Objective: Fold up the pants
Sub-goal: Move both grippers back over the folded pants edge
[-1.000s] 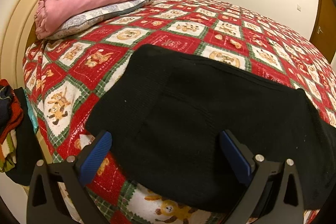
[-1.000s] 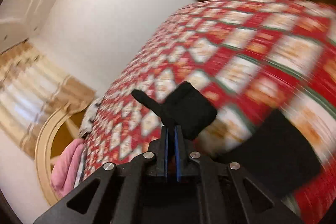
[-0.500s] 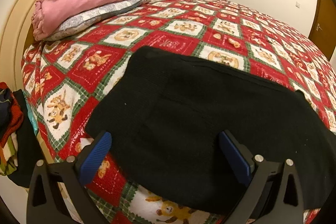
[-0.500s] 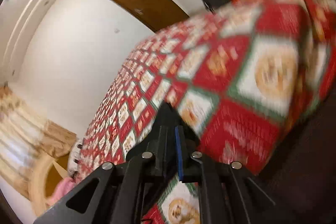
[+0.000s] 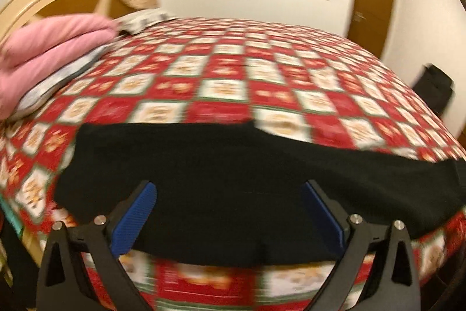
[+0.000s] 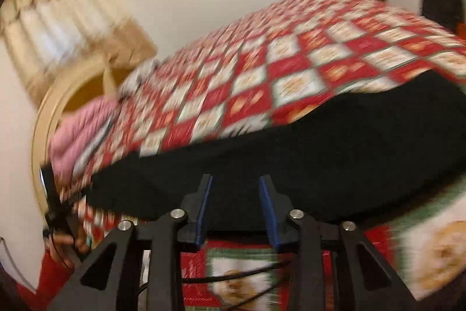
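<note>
Both hand-held grippers, left (image 5: 228,212) spread wide and right (image 6: 235,207) partly parted, hover empty above black pants (image 5: 233,165) lying on the quilted bed (image 5: 262,72).

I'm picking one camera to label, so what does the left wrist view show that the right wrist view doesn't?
Only the left wrist view shows the left gripper, jaws wide open, and the door handle.

Only the right wrist view shows the right gripper, jaws open but narrower, the person's left hand and a cable.

Both show the black pants on the checked bedspread, plus the pink blanket.
</note>
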{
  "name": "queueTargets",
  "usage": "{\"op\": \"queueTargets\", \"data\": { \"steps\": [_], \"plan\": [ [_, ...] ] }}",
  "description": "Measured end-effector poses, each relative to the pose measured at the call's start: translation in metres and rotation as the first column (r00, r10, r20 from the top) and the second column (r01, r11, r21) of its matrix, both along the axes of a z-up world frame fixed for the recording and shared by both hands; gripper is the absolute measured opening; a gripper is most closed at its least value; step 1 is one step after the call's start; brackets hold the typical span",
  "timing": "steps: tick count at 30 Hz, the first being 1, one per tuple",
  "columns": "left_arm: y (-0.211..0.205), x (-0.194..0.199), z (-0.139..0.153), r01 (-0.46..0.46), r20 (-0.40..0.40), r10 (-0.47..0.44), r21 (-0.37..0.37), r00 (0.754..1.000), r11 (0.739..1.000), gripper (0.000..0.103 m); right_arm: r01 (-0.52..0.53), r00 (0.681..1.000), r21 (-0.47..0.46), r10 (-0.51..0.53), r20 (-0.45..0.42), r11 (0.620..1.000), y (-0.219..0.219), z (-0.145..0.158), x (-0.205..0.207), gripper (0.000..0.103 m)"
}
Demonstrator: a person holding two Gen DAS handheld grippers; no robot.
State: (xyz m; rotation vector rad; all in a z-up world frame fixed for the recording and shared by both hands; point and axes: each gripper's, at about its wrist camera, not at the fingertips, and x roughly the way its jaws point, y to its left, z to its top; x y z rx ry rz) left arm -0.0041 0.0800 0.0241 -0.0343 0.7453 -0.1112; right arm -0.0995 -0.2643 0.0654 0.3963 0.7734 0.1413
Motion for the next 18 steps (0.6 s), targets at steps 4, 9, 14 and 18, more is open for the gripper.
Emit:
{"op": "queueTargets", "data": {
  "steps": [4, 9, 14, 18],
  "plan": [
    [-0.048, -0.002, -0.002, 0.149, 0.004, -0.149, 0.038, 0.989, 0.988, 0.102, -0.010, 0.999, -0.129, 0.005, -0.037, 0.992, 0.019, -0.033, -0.004, 0.034],
    [-0.096, 0.011, -0.004, 0.276, -0.043, -0.275, 0.017, 0.961, 0.961, 0.102, -0.040, 0.992, -0.143, 0.023, -0.124, 0.989, 0.037, -0.068, -0.015, 0.034],
    [-0.119, 0.014, -0.008, 0.310, -0.037, -0.310, 0.003, 0.950, 0.951, 0.102, -0.116, 0.987, -0.151, 0.097, -0.128, 0.982, 0.037, -0.043, -0.018, 0.034],
    [-0.127, 0.010, -0.033, 0.343, -0.116, -0.345, -0.041, 0.931, 0.939, 0.102, -0.053, 0.997, -0.110, 0.058, 0.046, 0.993, 0.020, -0.010, -0.005, 0.034]
  ]
}}
